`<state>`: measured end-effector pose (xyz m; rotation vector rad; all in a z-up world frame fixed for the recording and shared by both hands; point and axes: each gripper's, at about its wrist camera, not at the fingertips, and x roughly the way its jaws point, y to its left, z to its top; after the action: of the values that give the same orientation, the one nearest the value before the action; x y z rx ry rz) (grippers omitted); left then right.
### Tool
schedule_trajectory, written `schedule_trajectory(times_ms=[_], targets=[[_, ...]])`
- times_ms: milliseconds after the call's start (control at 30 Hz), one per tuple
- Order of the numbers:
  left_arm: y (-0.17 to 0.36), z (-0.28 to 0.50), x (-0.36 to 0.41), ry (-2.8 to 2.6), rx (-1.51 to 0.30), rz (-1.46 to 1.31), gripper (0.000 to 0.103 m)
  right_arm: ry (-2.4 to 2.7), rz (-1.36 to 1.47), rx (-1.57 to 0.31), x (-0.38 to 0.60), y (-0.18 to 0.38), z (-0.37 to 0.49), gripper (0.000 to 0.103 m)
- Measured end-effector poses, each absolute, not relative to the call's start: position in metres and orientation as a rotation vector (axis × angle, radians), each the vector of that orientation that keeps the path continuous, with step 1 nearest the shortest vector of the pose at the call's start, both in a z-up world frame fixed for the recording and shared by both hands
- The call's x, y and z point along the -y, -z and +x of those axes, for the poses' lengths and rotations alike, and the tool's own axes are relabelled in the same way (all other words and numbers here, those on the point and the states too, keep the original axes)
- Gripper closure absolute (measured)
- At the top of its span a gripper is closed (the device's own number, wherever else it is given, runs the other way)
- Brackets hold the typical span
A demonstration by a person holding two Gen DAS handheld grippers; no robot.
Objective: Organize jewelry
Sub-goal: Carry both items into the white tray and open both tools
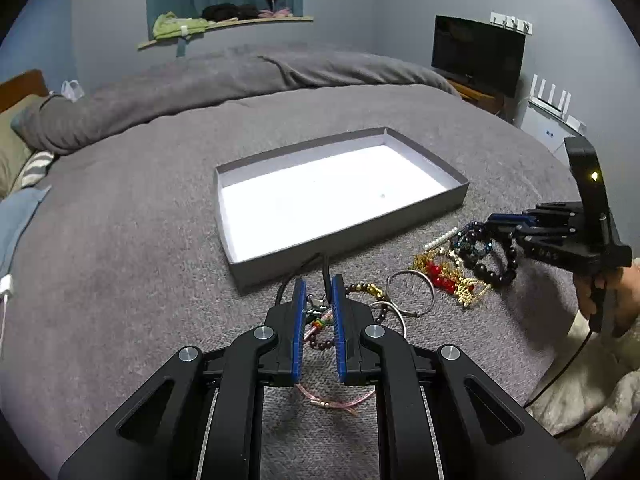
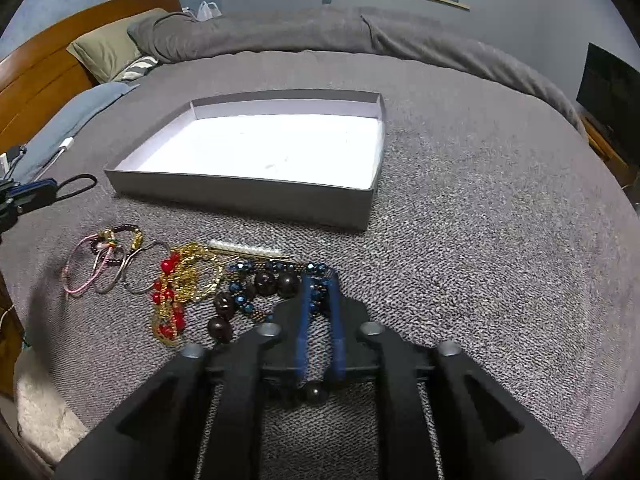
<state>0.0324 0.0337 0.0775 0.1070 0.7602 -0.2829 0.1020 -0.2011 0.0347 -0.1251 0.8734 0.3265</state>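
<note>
Grey bedding (image 1: pixel 140 220) covers a bed that fills both views, with one shallow grey box (image 2: pixel 248 196), white inside, lying open on it. Nothing sizeable shows inside the box. In front of the box the jewelry is spread in a loose row: one pearl strand (image 2: pixel 244 249), one gold chain with red beads (image 2: pixel 176 292), one bracelet of large dark wooden beads (image 2: pixel 256 292), one string of small blue faceted beads (image 2: pixel 240 288), two plain metal bangles (image 1: pixel 410 292), one pink cord bracelet (image 2: pixel 86 270) and one small-bead bracelet with a gold section (image 1: pixel 364 289).

The left gripper (image 1: pixel 318 294) has its blue pads nearly together, pinching a black cord (image 1: pixel 298 270) with a small metal clasp just behind the tips; the cord loops toward the box wall. The pink cord and small dark beads lie beneath and behind its jaws.

The right gripper (image 2: pixel 320 290) sits over the blue and dark-bead cluster with a narrow gap between its pads; blue beads show between the tips and one dark bead sits at the jaw base, but motion blur hides whether the pads actually press on them. A hand (image 1: pixel 612 300) holds it at the picture's edge. The tangled strands overlap, so the count is approximate.
</note>
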Motion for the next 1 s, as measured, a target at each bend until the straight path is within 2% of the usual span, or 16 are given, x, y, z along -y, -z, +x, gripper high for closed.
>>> schedule_trajectory(times_ms=[333,367,400,667,1000], targets=[[-0.076,0.034,-0.034,0.287,-0.768,0.104,0.089,-0.329,-0.191,-0.901,0.193,-0.025,0.107,0.081],[-0.076,0.034,-0.034,0.288,-0.769,0.104,0.089,-0.332,-0.205,-0.899,0.191,-0.025,0.108,0.085],[-0.075,0.035,-0.033,0.286,-0.771,0.104,0.089,-0.331,-0.221,-0.891,0.190,-0.026,0.107,0.095],[-0.074,0.036,-0.034,0.281,-0.773,0.100,0.089,-0.363,-0.177,-0.855,0.196,-0.038,0.102,0.096],[-0.084,0.038,-0.040,0.276,-0.769,0.088,0.089,-0.409,-0.128,-0.741,0.205,-0.092,0.093,0.096]])
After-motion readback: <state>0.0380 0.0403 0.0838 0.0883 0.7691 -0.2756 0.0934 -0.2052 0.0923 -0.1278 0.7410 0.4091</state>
